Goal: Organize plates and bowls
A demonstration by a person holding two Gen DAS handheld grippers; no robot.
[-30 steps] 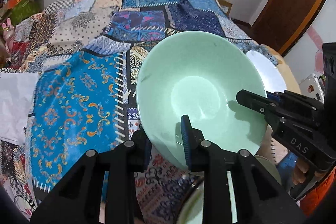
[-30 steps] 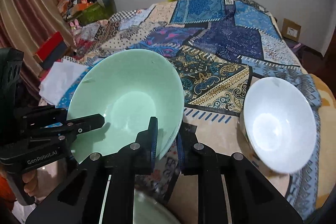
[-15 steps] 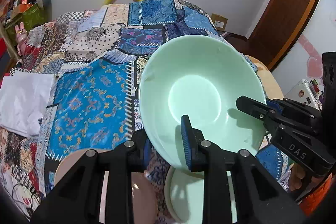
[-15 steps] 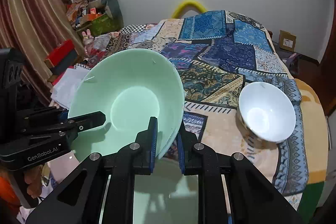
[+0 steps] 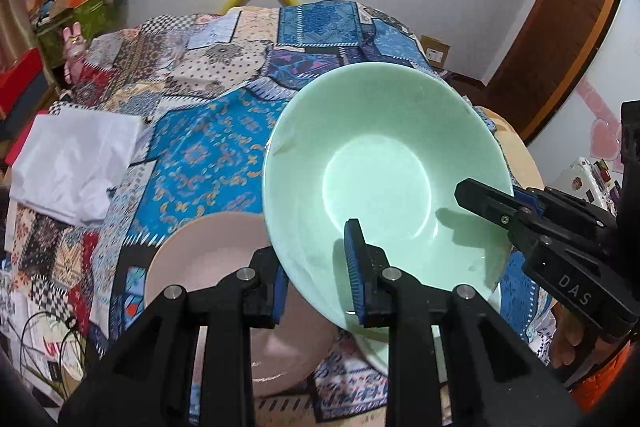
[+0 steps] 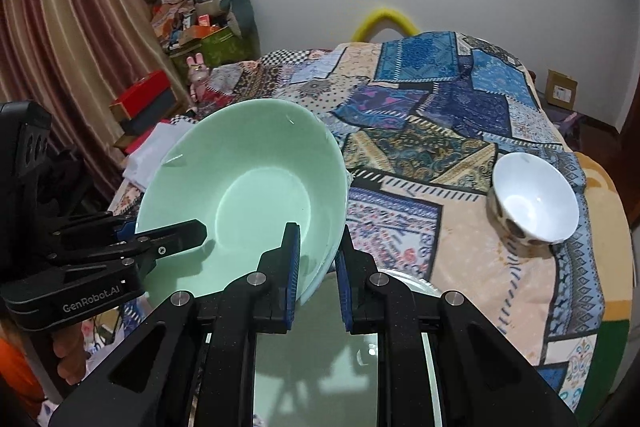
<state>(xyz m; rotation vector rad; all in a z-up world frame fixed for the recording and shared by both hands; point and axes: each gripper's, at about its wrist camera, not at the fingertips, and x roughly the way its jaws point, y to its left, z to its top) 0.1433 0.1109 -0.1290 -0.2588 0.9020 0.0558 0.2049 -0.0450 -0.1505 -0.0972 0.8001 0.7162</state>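
Observation:
A large pale green bowl (image 5: 376, 179) hangs tilted in the air above the patchwork cloth, held by both grippers. My left gripper (image 5: 316, 279) is shut on its near rim, one pad inside and one outside. My right gripper (image 5: 496, 201) clamps the rim on the right side. In the right wrist view the green bowl (image 6: 248, 187) sits in my right gripper (image 6: 316, 279), and my left gripper (image 6: 168, 233) grips its left rim. Below lie a pink plate (image 5: 200, 267) and a pale green plate (image 6: 316, 367). A white bowl (image 6: 536, 203) stands on the cloth at the right.
The patchwork cloth (image 5: 208, 155) covers the whole surface. A crumpled white cloth (image 5: 72, 163) lies at its left edge. Boxes and toys (image 6: 200, 31) pile up by the curtain at the far left. A wooden door (image 5: 560, 39) stands at the right.
Both grippers have lifted the green bowl and drawn it back toward me. The pink plate and the pale green plate have come into view beneath it. The white bowl now looks farther away.

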